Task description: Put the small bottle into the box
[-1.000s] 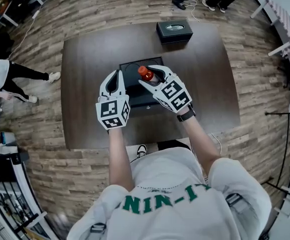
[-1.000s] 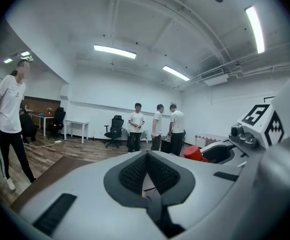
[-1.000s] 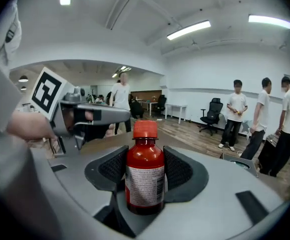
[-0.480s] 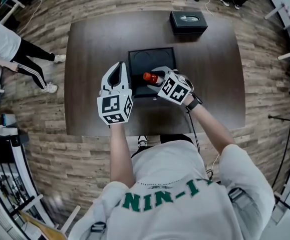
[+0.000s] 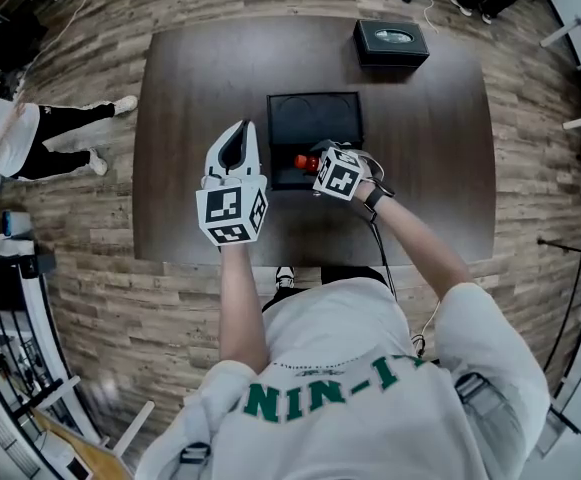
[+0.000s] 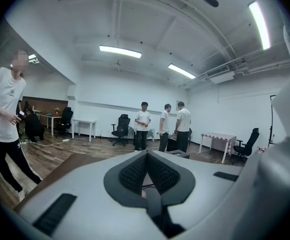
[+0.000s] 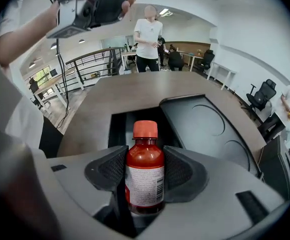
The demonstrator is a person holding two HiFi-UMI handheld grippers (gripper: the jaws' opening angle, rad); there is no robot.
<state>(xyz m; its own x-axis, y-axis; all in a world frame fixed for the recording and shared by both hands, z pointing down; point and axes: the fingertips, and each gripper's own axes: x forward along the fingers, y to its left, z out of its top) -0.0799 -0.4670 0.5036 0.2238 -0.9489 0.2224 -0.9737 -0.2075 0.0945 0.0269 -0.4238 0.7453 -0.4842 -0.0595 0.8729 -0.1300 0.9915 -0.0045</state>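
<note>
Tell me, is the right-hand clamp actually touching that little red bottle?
Touching. The right gripper view shows the right gripper with its pads pressed against both sides of the small bottle, with no gap on either side.

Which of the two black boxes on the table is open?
The larger box at mid-table, lid swung back, beside the bottle; the smaller box at the far edge is closed.

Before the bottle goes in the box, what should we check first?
1. Grip on bottle: ok, right gripper squeezes both sides.
2. Orange cap on: ok.
3. Open box: ok, dark hole just ahead of bottle.
4. Room in hole: cannot tell, bottle hides part.
5. Spare left gripper out of the way: ok, shut, empty, beside box.
</note>
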